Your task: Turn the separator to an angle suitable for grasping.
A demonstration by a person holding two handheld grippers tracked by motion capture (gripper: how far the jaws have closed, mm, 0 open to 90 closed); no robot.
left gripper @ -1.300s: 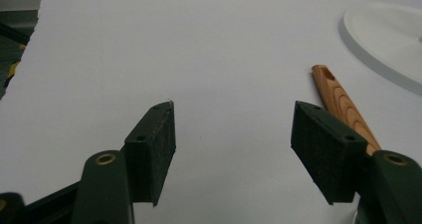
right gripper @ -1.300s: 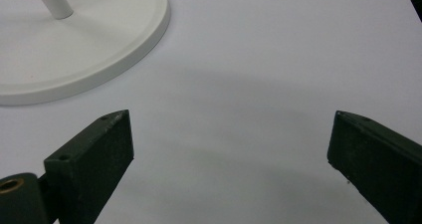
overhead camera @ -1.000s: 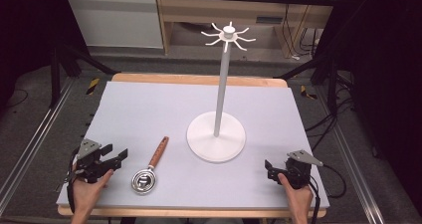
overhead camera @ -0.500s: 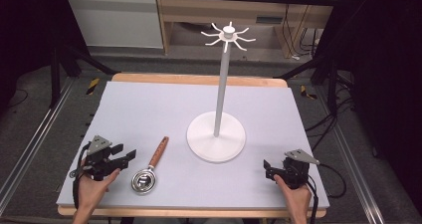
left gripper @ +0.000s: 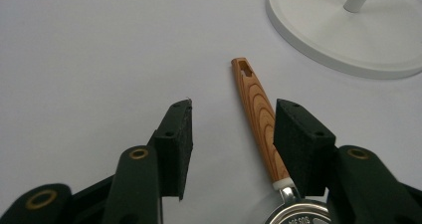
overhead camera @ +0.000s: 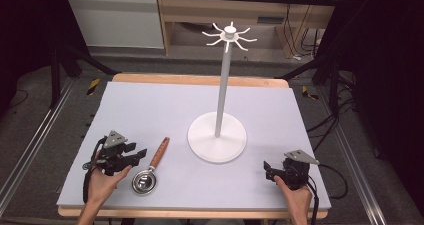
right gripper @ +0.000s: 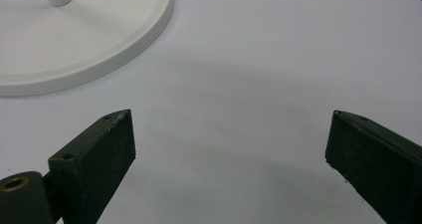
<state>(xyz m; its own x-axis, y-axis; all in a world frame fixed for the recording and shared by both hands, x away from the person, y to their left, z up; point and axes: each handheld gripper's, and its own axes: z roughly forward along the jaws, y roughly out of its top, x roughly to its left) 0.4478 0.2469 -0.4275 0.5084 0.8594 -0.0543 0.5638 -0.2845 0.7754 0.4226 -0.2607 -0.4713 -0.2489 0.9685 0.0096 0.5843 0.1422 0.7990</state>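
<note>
A small metal strainer (overhead camera: 145,181) with a wooden handle (overhead camera: 159,152) lies on the pale mat at the front left. My left gripper (overhead camera: 135,153) is open just left of the handle. In the left gripper view the wooden handle (left gripper: 257,115) runs up between the jaws, close to the right jaw, with the steel bowl rim (left gripper: 298,215) at the bottom. A white stand (overhead camera: 217,136) with a tall pole and hook arms (overhead camera: 229,35) rises at the table's middle. My right gripper (overhead camera: 267,170) rests open at the front right, holding nothing; the stand's base (right gripper: 84,40) lies to its upper left.
The pale mat (overhead camera: 150,110) covers a wooden table (overhead camera: 200,79). Dark frame posts and cables flank both sides. A shelf unit (overhead camera: 215,15) stands behind the table.
My left gripper has moved right and forward toward the strainer's handle, which now lies between its jaws. The right gripper has barely shifted.
</note>
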